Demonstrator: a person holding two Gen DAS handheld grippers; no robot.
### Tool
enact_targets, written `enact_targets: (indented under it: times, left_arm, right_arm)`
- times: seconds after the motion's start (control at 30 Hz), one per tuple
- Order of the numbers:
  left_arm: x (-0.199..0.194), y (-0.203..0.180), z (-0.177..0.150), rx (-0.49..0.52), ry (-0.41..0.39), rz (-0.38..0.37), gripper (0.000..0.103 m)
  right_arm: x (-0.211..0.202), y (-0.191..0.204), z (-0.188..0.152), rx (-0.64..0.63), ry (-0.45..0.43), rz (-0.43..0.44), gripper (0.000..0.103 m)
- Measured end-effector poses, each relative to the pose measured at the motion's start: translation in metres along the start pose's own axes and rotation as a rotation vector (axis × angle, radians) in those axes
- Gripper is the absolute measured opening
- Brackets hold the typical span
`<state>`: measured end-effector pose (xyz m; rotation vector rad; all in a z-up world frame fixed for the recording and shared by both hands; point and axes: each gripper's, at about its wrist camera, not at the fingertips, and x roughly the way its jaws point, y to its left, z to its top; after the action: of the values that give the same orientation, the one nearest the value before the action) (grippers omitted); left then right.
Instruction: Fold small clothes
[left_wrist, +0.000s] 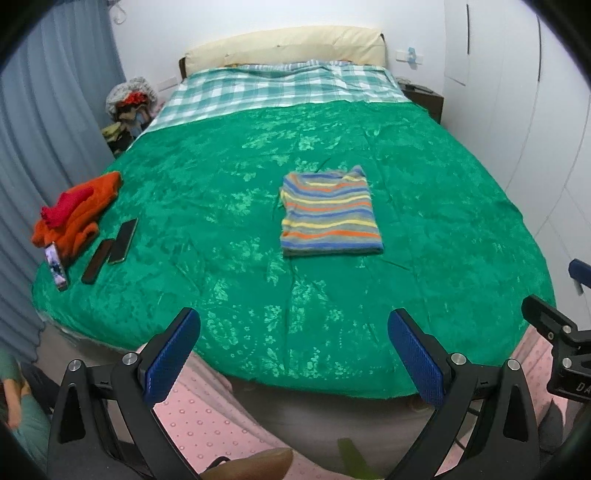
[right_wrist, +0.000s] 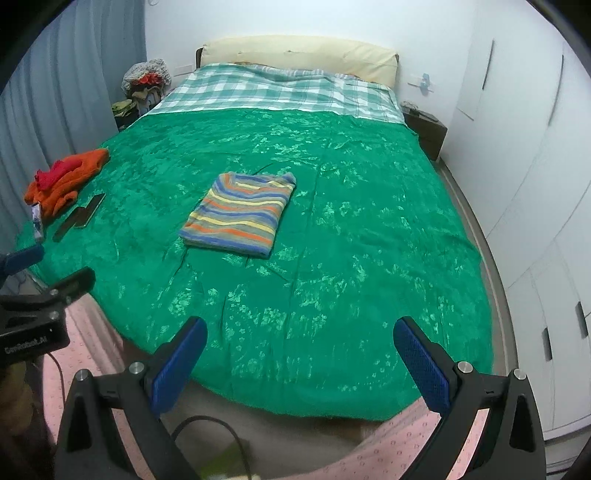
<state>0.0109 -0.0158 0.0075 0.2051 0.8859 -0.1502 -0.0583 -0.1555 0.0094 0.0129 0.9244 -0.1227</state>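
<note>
Striped sweater (left_wrist: 330, 212) folded mid-bed, well beyond both open hand-held grippers.

A wide bed (left_wrist: 295, 295) is filling the room, lying under a green spread (right_wrist: 332, 258), with a checked sheet (left_wrist: 280, 88) and a cream pillow (left_wrist: 288, 46) showing at 12 o'clock. Grey-blue curtains (left_wrist: 44, 129) are hanging at 9 o'clock; white wardrobe doors (right_wrist: 517, 147) are lining the wall at 3 o'clock.

White lettering stood on the black mount of the left gripper (right_wrist: 35, 341) in the right wrist view, blurred, perhaps "GenRobot_AI". In the left wrist view the right gripper's mount (left_wrist: 576, 384) bore only cut-off letters, "DA". Nothing else was legible.
</note>
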Motion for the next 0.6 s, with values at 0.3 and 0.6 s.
enact_targets:
  times: [0.3, 0.6]
  left_arm:
    - [0.007, -0.003, 0.001, -0.009, 0.021, -0.005, 0.102]
    - [0.003, -0.002, 0.007, -0.026, 0.007, 0.008, 0.102]
  right_arm:
    - [-0.005, 0.004, 0.004, -0.010, -0.011, -0.015, 0.100]
    - [-0.012, 0.009, 0.014, -0.006, -0.030, 0.009, 0.100]
